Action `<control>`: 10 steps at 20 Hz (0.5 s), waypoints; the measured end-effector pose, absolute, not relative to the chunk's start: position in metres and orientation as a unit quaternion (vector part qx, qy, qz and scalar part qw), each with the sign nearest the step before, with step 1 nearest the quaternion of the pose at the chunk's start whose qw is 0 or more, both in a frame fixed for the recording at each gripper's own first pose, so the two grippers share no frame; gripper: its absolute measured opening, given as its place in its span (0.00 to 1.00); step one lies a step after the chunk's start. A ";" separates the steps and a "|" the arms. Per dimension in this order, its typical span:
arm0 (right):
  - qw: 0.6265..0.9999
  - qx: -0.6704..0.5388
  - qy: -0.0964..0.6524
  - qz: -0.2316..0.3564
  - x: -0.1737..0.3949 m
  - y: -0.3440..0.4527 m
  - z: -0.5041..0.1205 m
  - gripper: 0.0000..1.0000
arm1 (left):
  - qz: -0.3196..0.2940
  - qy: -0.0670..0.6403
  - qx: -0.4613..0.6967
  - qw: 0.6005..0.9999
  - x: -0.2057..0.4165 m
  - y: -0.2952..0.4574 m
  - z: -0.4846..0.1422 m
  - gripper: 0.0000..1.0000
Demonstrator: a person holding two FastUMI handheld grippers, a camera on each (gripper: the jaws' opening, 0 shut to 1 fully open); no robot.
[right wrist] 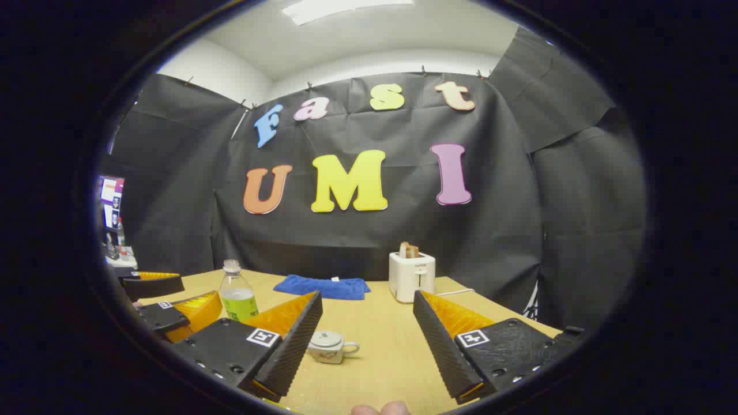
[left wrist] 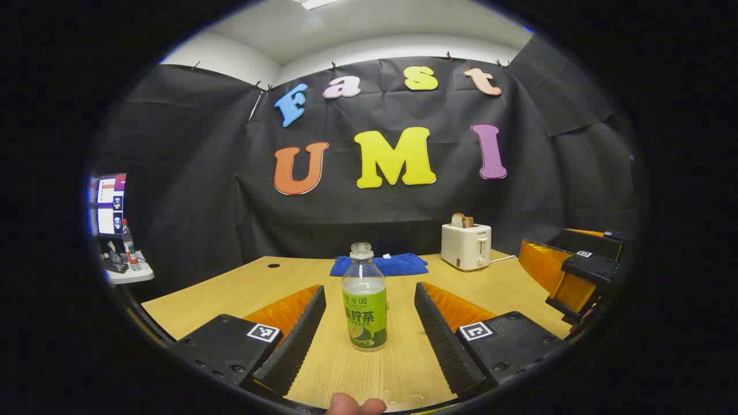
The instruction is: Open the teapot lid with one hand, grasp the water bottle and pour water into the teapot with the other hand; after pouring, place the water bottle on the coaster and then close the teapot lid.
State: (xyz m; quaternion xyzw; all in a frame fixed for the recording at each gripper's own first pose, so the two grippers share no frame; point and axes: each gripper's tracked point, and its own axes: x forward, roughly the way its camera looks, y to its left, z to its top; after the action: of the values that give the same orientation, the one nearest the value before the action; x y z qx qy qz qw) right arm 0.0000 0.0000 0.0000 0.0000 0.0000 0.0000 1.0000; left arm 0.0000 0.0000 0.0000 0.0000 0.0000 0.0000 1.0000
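Left tongs (left wrist: 369, 334): released, fingers spread wide above the desk (left wrist: 242, 288); the water bottle (left wrist: 364, 300) stands upright on the desk between the two fingers, forward of them, touching neither; the bottle has no cap, carries a green label, and its clear upper part shows a liquid level near the shoulder; a fingertip (left wrist: 354, 405) of the holding person shows at the bottom edge of the left gripper view.

Right tongs (right wrist: 369, 340): released, fingers spread wide above the desk; the teapot (right wrist: 330, 347) sits on the desk just beside the left-hand finger, lid on, handle pointing toward the gap between the fingers, touching neither finger; in the right gripper view the water bottle stands farther off toward the desk's left side, with the left tongs near it; in the left gripper view the right tongs (left wrist: 576, 276) appear at the desk's right edge.

Rear of the desk: a blue cloth (left wrist: 380, 264) lies flat near the back edge, behind the bottle; a white toaster (left wrist: 466, 246) holding a slice of bread (left wrist: 461, 220) stands to the right of the cloth near the back edge, its cord trailing to the right; a small round hole (left wrist: 273, 266) shows in the desk top toward the back left corner.

Off the desk, far left: a side shelf with a screen (left wrist: 109, 204) and another bottle (left wrist: 130, 245).
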 end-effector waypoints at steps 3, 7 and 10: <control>1.000 -0.005 -0.001 0.003 0.000 0.001 0.002 0.95 | -0.002 0.000 0.002 1.000 0.000 0.000 0.001 0.96; 1.000 -0.004 0.000 0.005 -0.002 0.003 0.001 0.95 | 0.002 -0.001 0.000 1.000 -0.001 0.004 0.001 0.97; 1.000 -0.007 -0.001 0.005 -0.002 0.004 0.001 0.95 | -0.002 -0.002 0.001 1.000 -0.002 0.001 0.003 0.97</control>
State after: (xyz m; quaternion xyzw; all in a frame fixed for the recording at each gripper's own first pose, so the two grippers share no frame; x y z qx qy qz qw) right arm -0.0024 0.0041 0.0013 -0.0067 -0.0006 0.0047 1.0000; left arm -0.0017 0.0014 0.0026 0.0008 -0.0016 -0.0025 1.0000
